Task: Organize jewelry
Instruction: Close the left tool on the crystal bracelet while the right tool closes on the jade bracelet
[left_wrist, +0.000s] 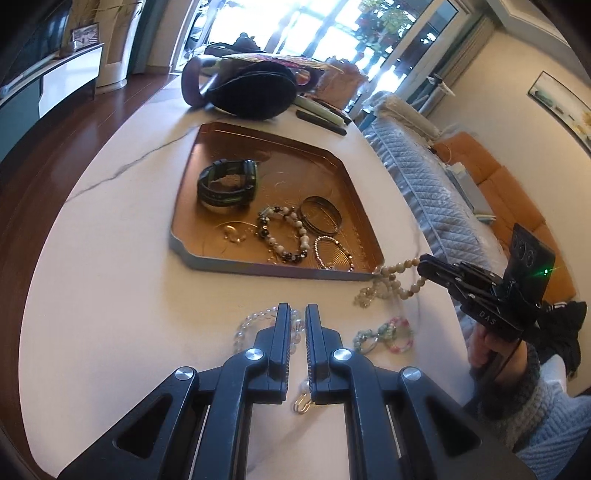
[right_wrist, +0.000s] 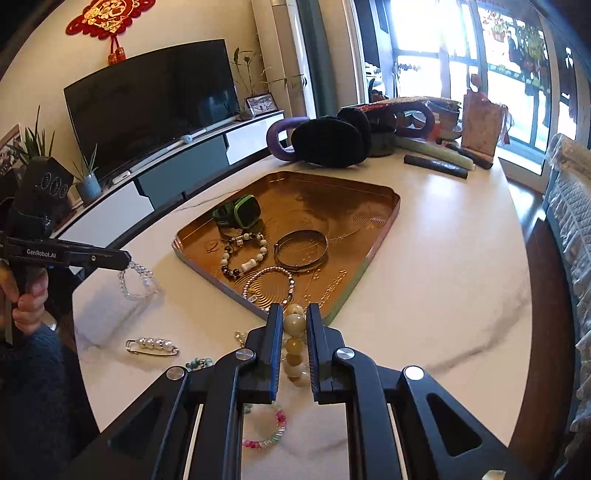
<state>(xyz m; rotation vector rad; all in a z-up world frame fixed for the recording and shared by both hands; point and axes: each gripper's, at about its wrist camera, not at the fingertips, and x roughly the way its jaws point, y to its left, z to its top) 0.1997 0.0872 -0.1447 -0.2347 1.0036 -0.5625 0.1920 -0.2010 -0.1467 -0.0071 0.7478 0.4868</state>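
Right wrist: right tongs (right_wrist: 294, 323) clamp cream bead bracelet (right_wrist: 294, 325).

Glossy copper-toned metal tray (right_wrist: 373, 254); smooth, marble-look white table (right_wrist: 424, 314).

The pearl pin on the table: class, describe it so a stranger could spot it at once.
Start at the copper tray on the white table. Move to the bare tabletop off its near left corner, below the clear bead bracelet hanging from the left claw. There lies the pearl pin: a straight metal clasp with a row of pearls, not a loop of beads.
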